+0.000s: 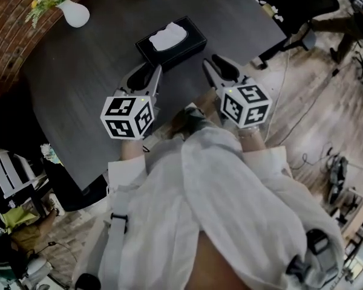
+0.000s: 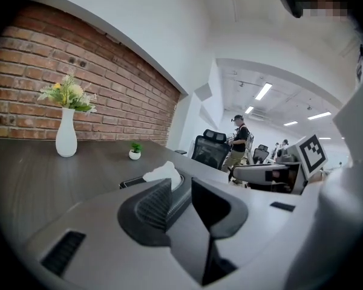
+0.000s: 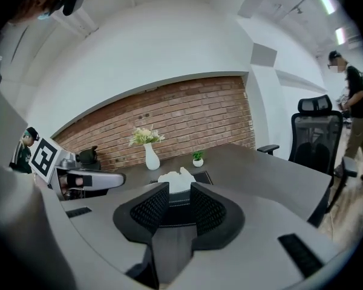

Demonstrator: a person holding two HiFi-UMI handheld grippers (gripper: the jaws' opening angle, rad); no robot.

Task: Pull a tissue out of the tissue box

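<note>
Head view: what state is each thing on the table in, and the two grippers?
tissue box, lying flat, untouched.
tissue, poking up from the box, not pulled out.
vase of flowers, upright.
left gripper, open, empty, short of the box.
right gripper, open, empty, short of the box.

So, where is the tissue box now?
In the head view the tissue box sits on the dark table, just beyond the left gripper and right gripper, right of the white vase.
</note>
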